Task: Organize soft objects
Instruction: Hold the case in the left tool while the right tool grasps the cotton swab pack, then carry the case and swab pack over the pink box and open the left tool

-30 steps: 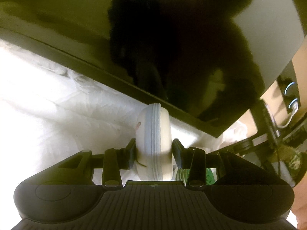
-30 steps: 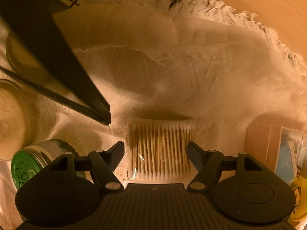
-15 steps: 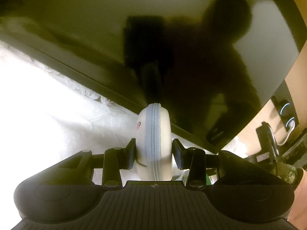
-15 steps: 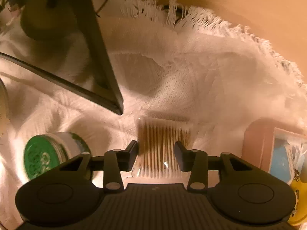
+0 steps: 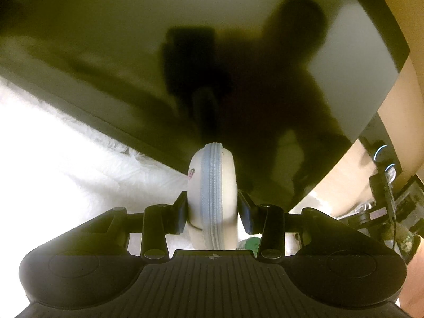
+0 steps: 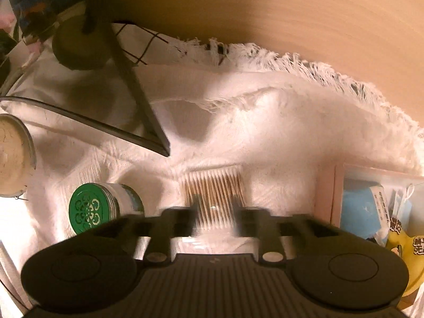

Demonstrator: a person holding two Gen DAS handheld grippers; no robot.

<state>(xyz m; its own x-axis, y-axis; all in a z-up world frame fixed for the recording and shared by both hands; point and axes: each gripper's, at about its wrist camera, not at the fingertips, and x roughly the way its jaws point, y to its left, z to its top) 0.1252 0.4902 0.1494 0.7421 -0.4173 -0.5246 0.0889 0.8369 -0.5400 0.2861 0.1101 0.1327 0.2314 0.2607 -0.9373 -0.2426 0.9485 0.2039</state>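
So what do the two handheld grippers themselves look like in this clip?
Both match: the left gripper and right gripper are matte black plastic with a ribbed central deck, two rounded side housings with circular recesses, and silver pivot screws on the finger links. No cables or sleeves visible.

Little print, almost none of it readable

In the right wrist view, a yellow packet (image 6: 402,243) at the right edge carries bold dark East Asian characters, cut off by the frame and too partial to read; the clear wrapper (image 6: 381,198) beside it, over something blue, bears a white label with tiny print too small to make out. The green lid (image 6: 91,208) of the small tin shows only a pale ornamental pattern, no letters. In the left wrist view, the cream zip pouch (image 5: 212,193) has a small pink mark on its side, too blurred to read
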